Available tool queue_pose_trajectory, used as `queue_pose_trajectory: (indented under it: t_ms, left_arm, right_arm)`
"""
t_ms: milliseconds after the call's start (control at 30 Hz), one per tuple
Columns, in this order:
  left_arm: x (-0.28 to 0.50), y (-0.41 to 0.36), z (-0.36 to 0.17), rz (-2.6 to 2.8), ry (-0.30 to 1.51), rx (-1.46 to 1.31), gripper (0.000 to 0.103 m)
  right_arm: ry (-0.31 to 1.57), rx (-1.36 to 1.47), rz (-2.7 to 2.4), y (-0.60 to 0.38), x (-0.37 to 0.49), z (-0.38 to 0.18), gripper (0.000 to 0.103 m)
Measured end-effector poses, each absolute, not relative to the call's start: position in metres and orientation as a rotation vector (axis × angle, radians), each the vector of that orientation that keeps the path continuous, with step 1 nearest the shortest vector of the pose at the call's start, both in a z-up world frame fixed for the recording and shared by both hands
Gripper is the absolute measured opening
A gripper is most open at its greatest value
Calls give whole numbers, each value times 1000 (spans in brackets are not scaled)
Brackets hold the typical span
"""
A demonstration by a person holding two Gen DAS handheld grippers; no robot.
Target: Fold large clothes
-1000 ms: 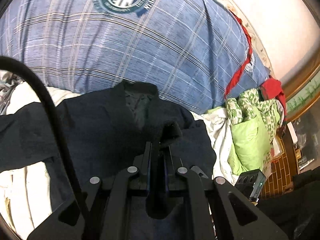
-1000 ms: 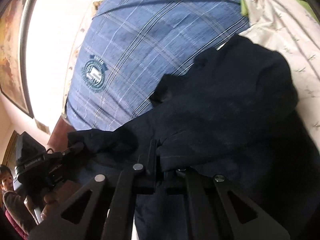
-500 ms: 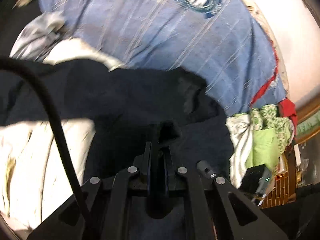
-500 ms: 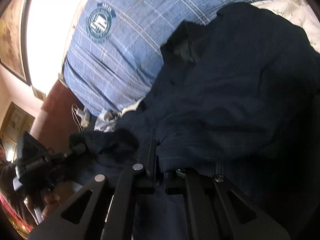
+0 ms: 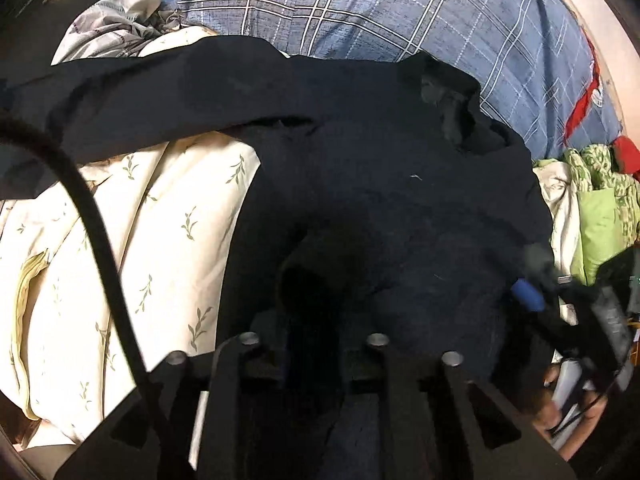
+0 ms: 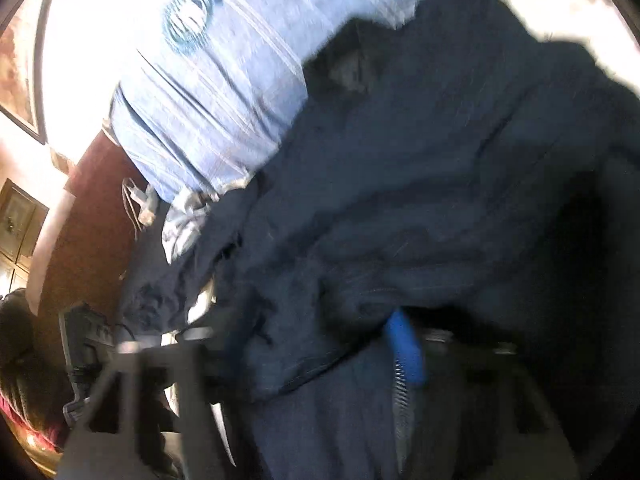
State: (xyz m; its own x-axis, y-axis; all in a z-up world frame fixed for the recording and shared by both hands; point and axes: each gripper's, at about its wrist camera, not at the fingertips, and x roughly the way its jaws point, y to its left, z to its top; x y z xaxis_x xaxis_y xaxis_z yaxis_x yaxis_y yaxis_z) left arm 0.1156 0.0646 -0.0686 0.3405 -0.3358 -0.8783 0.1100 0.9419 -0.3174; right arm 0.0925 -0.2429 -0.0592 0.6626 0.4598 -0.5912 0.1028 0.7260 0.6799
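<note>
Bedding of cream leaf-print quilt [image 5: 132, 248] and blue plaid cover [image 5: 400, 8] carries the dark navy garment [image 5: 380, 168]. Left gripper [image 5: 312, 312] and right gripper [image 6: 320, 344]: closure cannot be told, dark cloth and blur hiding both. Risk: bunched fabric slipping, skewing the fold.

We now see the dark navy jacket [image 5: 400, 184] swung leftward, its sleeve [image 5: 152, 92] stretched out, our right gripper [image 6: 320, 332] opened and blurred.
</note>
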Motion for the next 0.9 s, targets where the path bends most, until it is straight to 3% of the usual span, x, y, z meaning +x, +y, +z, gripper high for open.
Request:
queue_pose_trajectory:
  t_ms: [267, 300, 433, 533, 700, 833, 900]
  left_arm:
    - [111, 76, -77, -298, 1232, -259, 24]
    - [110, 77, -78, -295, 1233, -264, 17]
    - [106, 74, -75, -299, 1222, -259, 6]
    - [103, 75, -71, -331, 1237, -303, 5]
    - [93, 77, -72, -361, 1261, -328, 5]
    - [92, 67, -81, -333, 1255, -256, 7]
    - [92, 68, -83, -318, 1238, -251, 20]
  right_arm:
    - [794, 839, -64, -352, 85, -52, 69]
    - [800, 842, -85, -365, 91, -55, 68]
    - [854, 917, -68, -391, 119, -77, 44]
    - [875, 954, -67, -397, 125, -91, 8]
    - [792, 890, -110, -393, 106, -58, 6]
    - [837, 812, -149, -385, 117, -63, 6]
    - [876, 802, -168, -383, 124, -78, 7]
